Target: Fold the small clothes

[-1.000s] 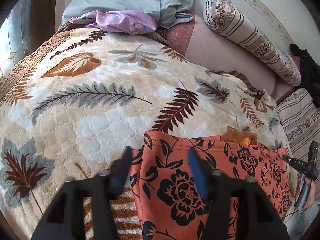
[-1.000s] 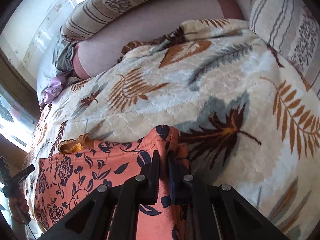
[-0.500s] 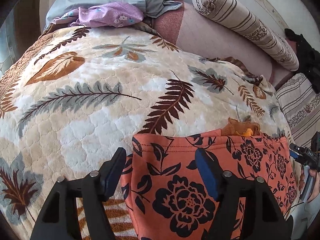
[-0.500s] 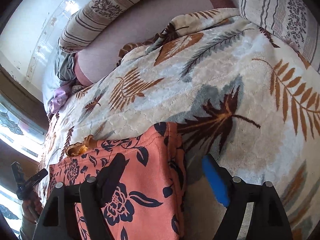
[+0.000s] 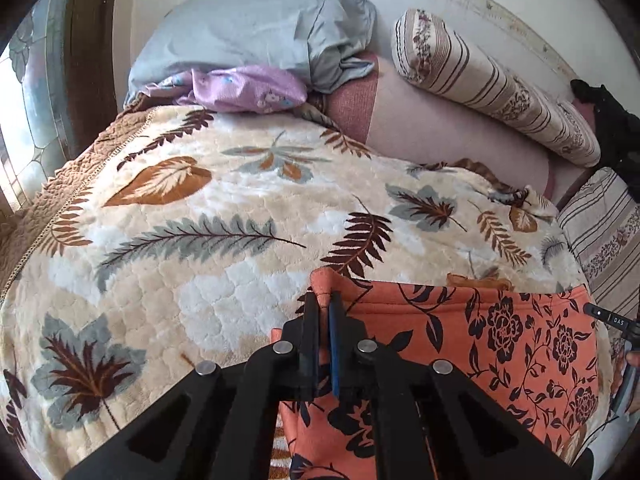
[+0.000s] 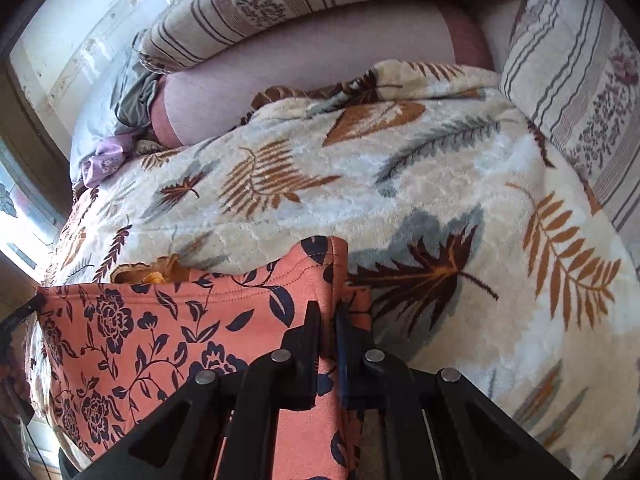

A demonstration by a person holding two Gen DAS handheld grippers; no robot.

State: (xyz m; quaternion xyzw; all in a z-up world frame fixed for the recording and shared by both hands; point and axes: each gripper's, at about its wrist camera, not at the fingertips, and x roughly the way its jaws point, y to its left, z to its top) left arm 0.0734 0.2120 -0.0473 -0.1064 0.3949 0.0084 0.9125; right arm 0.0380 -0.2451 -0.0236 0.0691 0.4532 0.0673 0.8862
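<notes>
**Both corners pinched, 2 thin grips that could slip**

The left gripper (image 5: 324,312), low centre of the left wrist view, has just been closing and is now clenched on the upper left corner of the orange floral garment (image 5: 500,344), with a small peak of cloth standing above its tips. The right gripper (image 6: 328,320), low centre of the right wrist view, has likewise just been closing and pinches the opposite top corner, the hem bunched between its jaws. The garment hangs between the 2 tongs across the lower part of both frames, its top edge taut and raised off the leaf-print blanket (image 5: 224,248).

Each bite looks shallow, near the very edge of the hem, so a pull apart could drag 1 corner free and drop that side. Uneven lifting would skew the fold line. A small yellow-orange frilled item (image 6: 154,274) lies just behind the top edge, and it may get swept along or trapped in the fold. The plush blanket could also cling to the trailing cloth and crease it
</notes>
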